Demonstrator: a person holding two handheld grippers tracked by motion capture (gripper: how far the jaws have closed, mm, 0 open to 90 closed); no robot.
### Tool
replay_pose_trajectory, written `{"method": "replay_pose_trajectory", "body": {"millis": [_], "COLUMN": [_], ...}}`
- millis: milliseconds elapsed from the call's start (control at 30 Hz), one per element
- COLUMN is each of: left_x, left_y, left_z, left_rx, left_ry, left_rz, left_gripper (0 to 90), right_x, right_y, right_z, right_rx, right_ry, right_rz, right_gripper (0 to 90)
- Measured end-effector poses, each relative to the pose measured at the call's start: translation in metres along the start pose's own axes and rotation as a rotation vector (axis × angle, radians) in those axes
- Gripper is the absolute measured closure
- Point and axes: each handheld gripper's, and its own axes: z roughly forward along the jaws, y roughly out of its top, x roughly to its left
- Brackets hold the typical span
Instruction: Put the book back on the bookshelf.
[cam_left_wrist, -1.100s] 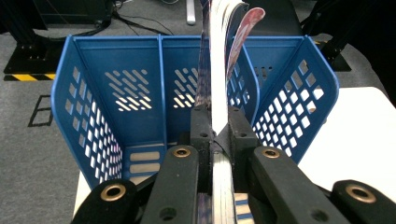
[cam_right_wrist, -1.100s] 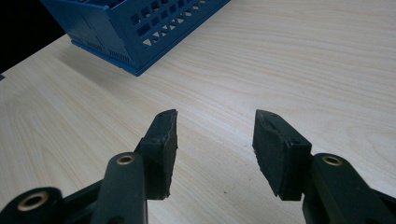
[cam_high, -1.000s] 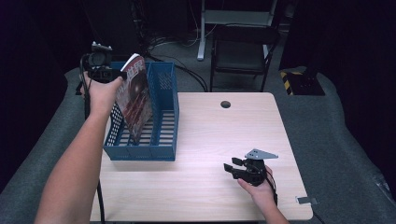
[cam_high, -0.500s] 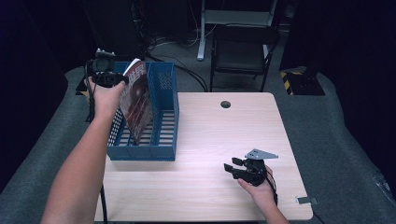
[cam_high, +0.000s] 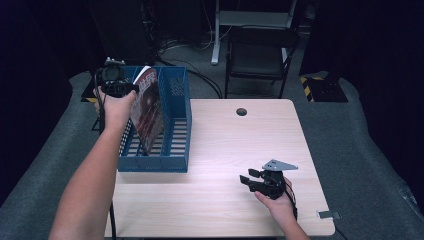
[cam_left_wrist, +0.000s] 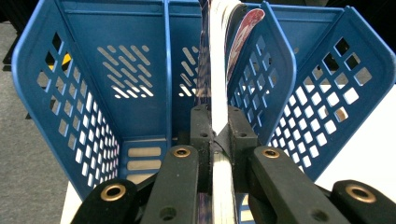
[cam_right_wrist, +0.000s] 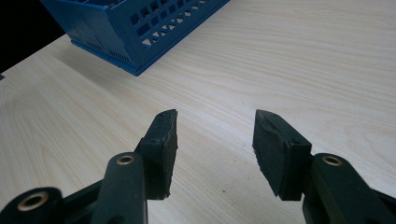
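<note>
Blue plastic basket is sitting at the table's left side, and I am pinching a magazine edge-on with my left gripper, its lower end inside the basket. My right gripper is hovering near the table's front right, jaws spread wide, gripping nothing.

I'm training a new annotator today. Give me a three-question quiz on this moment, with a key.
1. True or false: the left gripper is shut on the thin glossy magazine.
2. The right gripper is: A) shut on a pen, B) open with nothing between its jaws, C) inside the basket.
3. Fill in: the magazine stands inside the blue perforated plastic ____ on the pale wooden table.

Key: 1 true; 2 B; 3 basket.
</note>
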Motion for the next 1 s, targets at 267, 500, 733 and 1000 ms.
{"method": "replay_pose_trajectory", "body": {"millis": [267, 500, 733, 1000], "left_x": [0.001, 0.003, 0.004, 0.001], "left_y": [-0.004, -0.008, -0.010, -0.012], "left_z": [0.006, 0.012, 0.016, 0.018], "left_rx": [-0.002, 0.000, 0.003, -0.005], "left_ry": [0.006, 0.013, 0.015, 0.014], "left_rz": [-0.006, -0.016, -0.018, -0.011], "left_gripper": [84.1, 84.2, 84.1, 84.1], "right_x": [0.000, -0.001, -0.001, -0.001], "right_y": [0.000, 0.000, 0.000, 0.000], "right_z": [0.000, 0.000, 0.000, -0.001], "right_rx": [0.002, 0.004, 0.003, 0.003], "right_ry": [0.000, 0.002, 0.002, 0.002], "right_rz": [0.001, 0.002, 0.001, 0.001], "right_gripper": [49.8, 49.7, 49.7, 49.7]}}
